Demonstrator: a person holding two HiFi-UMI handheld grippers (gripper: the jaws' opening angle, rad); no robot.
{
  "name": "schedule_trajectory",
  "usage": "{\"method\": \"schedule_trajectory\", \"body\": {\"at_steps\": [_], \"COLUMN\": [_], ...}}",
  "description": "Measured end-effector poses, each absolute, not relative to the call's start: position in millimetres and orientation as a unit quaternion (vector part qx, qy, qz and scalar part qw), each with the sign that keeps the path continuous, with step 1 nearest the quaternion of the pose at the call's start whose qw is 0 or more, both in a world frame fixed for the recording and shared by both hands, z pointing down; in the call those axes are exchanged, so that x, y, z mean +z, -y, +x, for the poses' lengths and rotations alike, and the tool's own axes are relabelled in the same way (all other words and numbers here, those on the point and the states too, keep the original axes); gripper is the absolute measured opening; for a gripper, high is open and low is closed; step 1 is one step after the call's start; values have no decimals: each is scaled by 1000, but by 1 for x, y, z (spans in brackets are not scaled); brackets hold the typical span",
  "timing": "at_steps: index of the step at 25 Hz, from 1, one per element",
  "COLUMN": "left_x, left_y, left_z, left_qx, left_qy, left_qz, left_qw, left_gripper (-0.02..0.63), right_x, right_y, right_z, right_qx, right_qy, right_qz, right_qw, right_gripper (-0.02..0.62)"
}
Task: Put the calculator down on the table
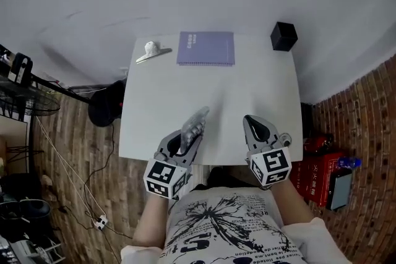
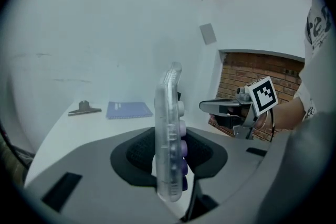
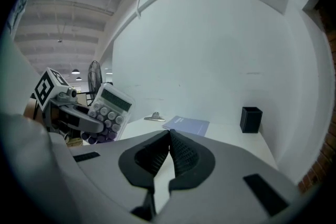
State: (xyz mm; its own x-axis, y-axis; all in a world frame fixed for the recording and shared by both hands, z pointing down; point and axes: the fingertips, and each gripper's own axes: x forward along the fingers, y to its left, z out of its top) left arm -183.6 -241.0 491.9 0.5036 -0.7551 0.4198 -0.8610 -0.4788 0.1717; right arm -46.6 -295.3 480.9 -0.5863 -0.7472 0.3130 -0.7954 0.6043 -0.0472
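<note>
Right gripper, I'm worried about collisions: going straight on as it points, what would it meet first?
Likely the bare table, as the right gripper tilts slightly down; the notebook lies further along that line. Depth is unclear.

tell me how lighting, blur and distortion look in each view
Head view: soft even light, table almost washed out, only faint shadows. Left gripper view: fisheye with a dark rim, the close calculator slightly soft. Right gripper view: same fisheye curve and dark rim, notebook clear.

Notebook (image 1: 205, 48) — print too small
</note>
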Motion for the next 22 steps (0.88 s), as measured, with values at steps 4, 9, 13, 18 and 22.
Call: {"method": "schedule_trajectory", "body": {"at_steps": [4,9,13,18,22], "left_x": [527,571,595,613,623], "left_y": [265,284,298,311,321], "left_z": [-161,-147,-142,-140,-147], "left_qx": [170,197,198,220,235], "left_qy": [439,412,403,406,423], "left_qz": [854,846,837,825,814], "left_qw": [222,277,313,326,323], "left_gripper": [143,143,143,144,146], "right_x": [500,516,531,550,564], "right_y": [316,332,343,350,355], "right_z": [-45,-45,-40,-33,-36], "right_qx": [106,114,123,148,165], "right_qy": [884,884,880,870,864], "right_qz": [434,425,427,436,440], "right_qw": [140,157,171,178,182], "right_gripper": [14,15,15,15,15]}}
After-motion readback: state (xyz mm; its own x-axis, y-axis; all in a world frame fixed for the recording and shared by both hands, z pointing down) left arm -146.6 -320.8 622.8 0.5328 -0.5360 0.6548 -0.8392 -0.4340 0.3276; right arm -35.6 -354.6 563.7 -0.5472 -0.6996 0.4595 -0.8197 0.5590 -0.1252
